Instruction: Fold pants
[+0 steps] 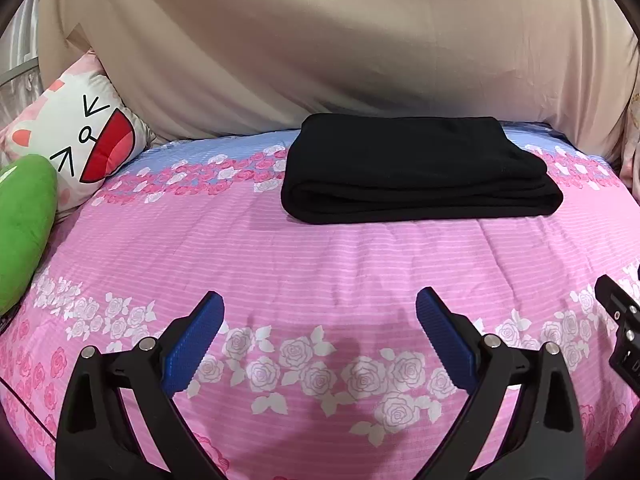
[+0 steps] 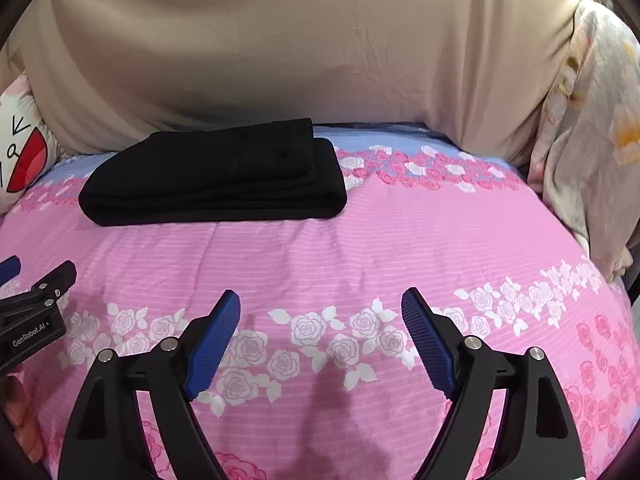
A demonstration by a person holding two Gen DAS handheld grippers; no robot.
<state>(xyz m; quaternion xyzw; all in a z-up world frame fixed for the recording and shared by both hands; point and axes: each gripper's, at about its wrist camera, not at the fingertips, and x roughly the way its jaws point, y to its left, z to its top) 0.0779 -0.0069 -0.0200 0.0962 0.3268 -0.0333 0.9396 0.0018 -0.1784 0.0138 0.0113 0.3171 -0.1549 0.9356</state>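
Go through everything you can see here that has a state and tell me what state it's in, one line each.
black pants: folded into a compact stack, lying flat on the bedspread, untouched.
left gripper: open, empty, above the bedspread.
right gripper: open, empty, short of the pants.
bedspread: spread out, lightly creased.
cat pillow: propped at the left edge.

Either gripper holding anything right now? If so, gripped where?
Nothing held. Left gripper and right gripper are both open over the pink bedspread, apart from the folded black pants.
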